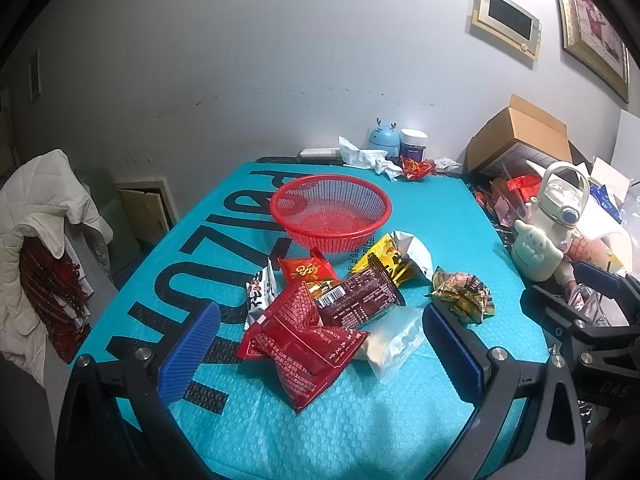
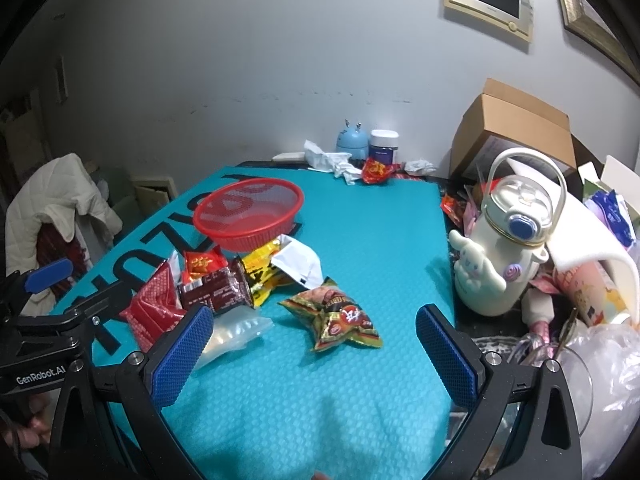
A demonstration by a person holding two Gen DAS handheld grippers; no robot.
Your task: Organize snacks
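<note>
With both jaws spread wide and nothing held, the left gripper (image 1: 320, 344) hovers over the heaped snack pile (image 1: 336, 304) in the middle of the teal mat (image 1: 360, 432), while the right gripper (image 2: 316, 344), just as open and empty, frames the green-and-red packet (image 2: 336, 316) lying apart toward the mat's right edge. The red basket (image 1: 332, 212) sits empty just behind the pile, toward the far edge. The wrappers overlap and look slick, so a close here could pinch two at once or squirt one sideways, and the clear pouch (image 1: 394, 340), hard to make out against the mat, may get dragged along.
</note>
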